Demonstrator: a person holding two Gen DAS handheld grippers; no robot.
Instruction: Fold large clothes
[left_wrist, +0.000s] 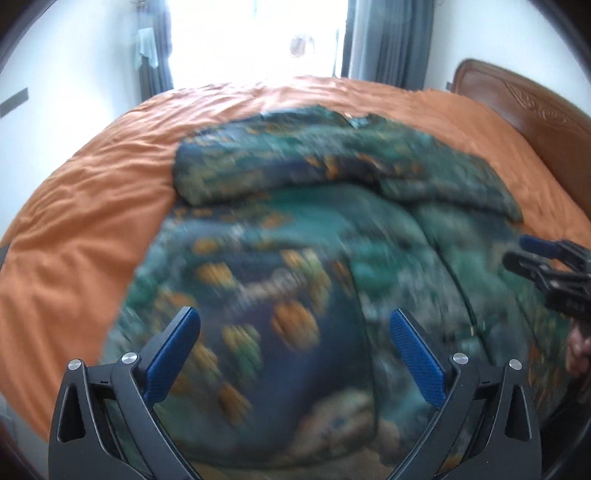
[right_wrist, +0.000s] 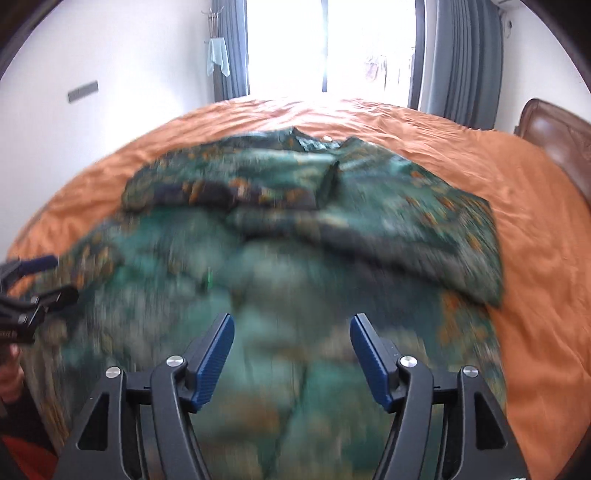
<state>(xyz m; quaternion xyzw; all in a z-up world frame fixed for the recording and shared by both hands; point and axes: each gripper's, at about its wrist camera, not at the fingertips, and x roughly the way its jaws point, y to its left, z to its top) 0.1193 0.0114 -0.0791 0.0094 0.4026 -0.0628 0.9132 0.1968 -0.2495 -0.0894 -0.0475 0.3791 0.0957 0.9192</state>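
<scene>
One patterned garment (left_wrist: 280, 258) on orange bed (left_wrist: 92, 206); two grippers, left gripper (left_wrist: 295, 328) and right gripper (right_wrist: 291, 332), jaws released, empty.

I see garment (left_wrist: 295, 258): dark green and navy, orange-yellow blotched print, blurred | bedsheet (left_wrist: 92, 206): plain orange | my left gripper (left_wrist: 295, 328): black frame, blue pads | my right gripper (right_wrist: 291, 332): black, blue pads | headboard (left_wrist: 517, 99): reddish-brown wood | curtains (right_wrist: 465, 55): grey | walls (right_wrist: 110, 55): white
</scene>
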